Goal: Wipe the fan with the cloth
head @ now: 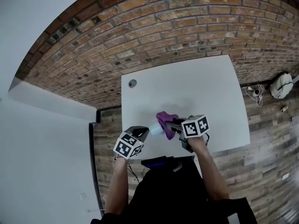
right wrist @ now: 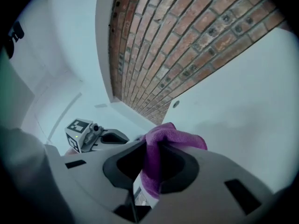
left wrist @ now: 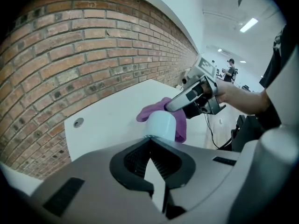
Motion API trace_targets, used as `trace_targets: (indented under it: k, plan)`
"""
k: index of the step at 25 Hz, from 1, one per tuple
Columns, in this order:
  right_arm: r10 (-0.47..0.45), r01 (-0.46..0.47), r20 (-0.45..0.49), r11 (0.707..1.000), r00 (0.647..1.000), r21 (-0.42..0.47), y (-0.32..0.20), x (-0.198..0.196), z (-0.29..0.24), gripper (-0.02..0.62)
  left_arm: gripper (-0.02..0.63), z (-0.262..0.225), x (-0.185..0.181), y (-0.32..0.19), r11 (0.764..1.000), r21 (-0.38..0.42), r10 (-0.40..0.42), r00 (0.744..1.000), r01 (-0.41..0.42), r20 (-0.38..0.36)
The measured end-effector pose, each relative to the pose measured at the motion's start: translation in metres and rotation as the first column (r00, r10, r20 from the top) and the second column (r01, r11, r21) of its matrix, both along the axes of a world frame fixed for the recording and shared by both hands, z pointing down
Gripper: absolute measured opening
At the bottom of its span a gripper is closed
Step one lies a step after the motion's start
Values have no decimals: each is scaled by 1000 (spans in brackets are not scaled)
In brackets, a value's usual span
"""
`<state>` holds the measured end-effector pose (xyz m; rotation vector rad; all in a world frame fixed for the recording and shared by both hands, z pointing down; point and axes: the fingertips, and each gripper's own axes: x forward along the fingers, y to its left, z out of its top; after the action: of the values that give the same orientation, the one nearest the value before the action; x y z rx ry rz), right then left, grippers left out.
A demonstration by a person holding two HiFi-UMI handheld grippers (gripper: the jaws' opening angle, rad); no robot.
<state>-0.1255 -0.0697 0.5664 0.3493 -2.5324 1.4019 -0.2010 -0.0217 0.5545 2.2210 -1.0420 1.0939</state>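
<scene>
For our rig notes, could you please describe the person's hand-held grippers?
The left hand-held gripper and right hand-held gripper have grey bodies, dark-lined jaws and a white cube of black square markers each. A dark cable hangs from the right one.

White table (head: 205,87) (1 round grommet (head: 132,83) near its corner), brick wall (head: 140,27), white bag (head: 281,85) on wooden floor (head: 266,162)

There are two grippers, the left hand-held gripper (head: 145,131) and the right hand-held gripper (head: 172,125), and between them one fan (head: 155,128) and one purple cloth (head: 164,118). There is one white worktop (head: 196,85), with one round cap (head: 132,83) near its far left corner. Beyond it stands one brick wall (head: 140,27), and on the floor (head: 261,162) to the right lie one white bag (head: 281,85) and one tangle of white cable (head: 256,93).
</scene>
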Motion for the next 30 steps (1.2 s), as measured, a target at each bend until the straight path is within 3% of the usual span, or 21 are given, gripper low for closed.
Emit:
trace_targets:
  k: [4, 6, 9, 13, 18, 22, 24, 27, 30]
  plan:
    - [129, -123, 122, 991, 984, -52, -16, 12, -28, 64, 5, -36, 7, -7, 996, 92, -2, 1000, 1, 9]
    - [112, -105, 198, 993, 974, -48, -15, 2, -51, 64, 5, -40, 20, -9, 993, 105, 50, 998, -54, 45]
    - [69, -58, 220, 997, 973, -55, -4, -19, -54, 64, 5, -23, 26, -10, 989, 84, 106, 985, -118, 137]
    - [168, -132, 251, 979, 953, -153, -3, -18, -28, 64, 5, -20, 26, -11, 990, 87, 101, 983, -115, 153]
    - [231, -167, 241, 951, 943, -262, 1, -10, 15, 64, 5, -21, 26, -11, 989, 93, 100, 981, -117, 169]
    - [227, -187, 130, 946, 965, -263, 6, 0, 44, 64, 5, -18, 25, -9, 990, 91, 91, 982, -108, 166]
    - [278, -242, 116, 936, 954, -256, -3, 11, 39, 64, 5, -18, 24, -9, 989, 98, 91, 983, -108, 162]
    - [313, -257, 253, 939, 915, -230, -17, 14, -7, 64, 5, -19, 21, -8, 991, 94, 84, 983, -100, 163]
    - [236, -156, 439, 965, 867, -210, -12, -4, -56, 64, 5, -19, 23, -9, 990, 107, 79, 985, -96, 152]
